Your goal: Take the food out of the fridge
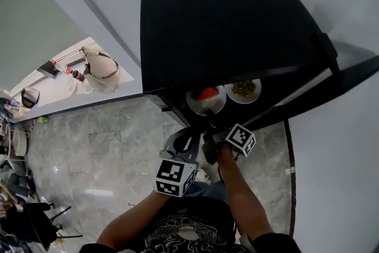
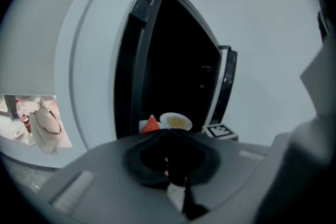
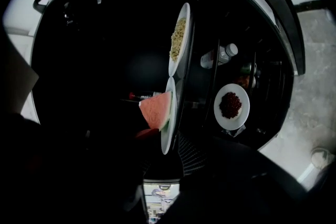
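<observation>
The black fridge (image 1: 225, 21) stands with its door (image 1: 331, 86) swung open to the right. On a shelf sit a white plate with a watermelon wedge (image 1: 206, 98) and a white plate of yellowish food (image 1: 244, 89). My right gripper (image 1: 209, 127) is open just in front of the watermelon plate, nothing between its fingers. Its own view is rolled sideways and shows the watermelon (image 3: 156, 110), the yellowish food (image 3: 179, 39) and a plate of dark red food (image 3: 231, 106) on another shelf. My left gripper (image 1: 182, 144) hangs lower and nearer, its grey jaws (image 2: 170, 168) meeting, apparently empty.
A bottle (image 3: 218, 56) lies inside the fridge beside the plates. The floor is grey marble tile (image 1: 100, 151). A beige bag (image 1: 99, 71) and small bottles (image 1: 68, 71) sit on a white counter at the left. A chair and clutter (image 1: 23, 210) stand at the far left.
</observation>
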Demonstrator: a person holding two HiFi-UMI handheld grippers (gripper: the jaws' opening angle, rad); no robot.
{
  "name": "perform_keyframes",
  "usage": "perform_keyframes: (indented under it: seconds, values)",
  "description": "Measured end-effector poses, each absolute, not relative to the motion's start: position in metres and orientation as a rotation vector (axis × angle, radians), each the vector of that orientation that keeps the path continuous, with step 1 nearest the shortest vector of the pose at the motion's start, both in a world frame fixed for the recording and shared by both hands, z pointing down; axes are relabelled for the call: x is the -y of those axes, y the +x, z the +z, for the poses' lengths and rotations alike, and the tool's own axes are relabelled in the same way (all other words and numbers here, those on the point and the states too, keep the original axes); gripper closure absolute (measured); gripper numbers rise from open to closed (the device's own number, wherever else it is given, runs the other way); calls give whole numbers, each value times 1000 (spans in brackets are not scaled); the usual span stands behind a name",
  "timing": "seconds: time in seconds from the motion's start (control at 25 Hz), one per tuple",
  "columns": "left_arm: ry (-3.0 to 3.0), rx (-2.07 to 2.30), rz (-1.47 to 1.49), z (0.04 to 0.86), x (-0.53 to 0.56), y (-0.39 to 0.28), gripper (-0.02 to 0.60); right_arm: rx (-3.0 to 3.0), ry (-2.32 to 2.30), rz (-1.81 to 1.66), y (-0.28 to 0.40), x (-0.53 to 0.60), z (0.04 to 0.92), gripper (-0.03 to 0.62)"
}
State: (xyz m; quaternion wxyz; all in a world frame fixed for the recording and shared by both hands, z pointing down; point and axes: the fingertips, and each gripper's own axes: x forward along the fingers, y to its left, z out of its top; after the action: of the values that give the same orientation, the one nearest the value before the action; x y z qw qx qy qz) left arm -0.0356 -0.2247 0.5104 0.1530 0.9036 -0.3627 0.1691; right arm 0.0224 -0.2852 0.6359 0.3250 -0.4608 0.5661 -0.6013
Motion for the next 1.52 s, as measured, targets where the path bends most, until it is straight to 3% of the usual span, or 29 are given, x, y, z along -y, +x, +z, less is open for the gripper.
perform_keyframes:
  seconds: [0.48, 1.16, 1.52]
  values:
    - [2578, 1030, 444, 509, 235, -37, 580, -1399, -1204, -1656, 24, 294, 643, 576]
    - [2537, 1095, 374, 502, 235, -53, 580, -1393, -1124, -1660, 30, 282, 633, 583]
    - [2537, 1163, 312, 482, 231, -51, 580, -1439, -1121, -1670, 34, 246, 584, 583]
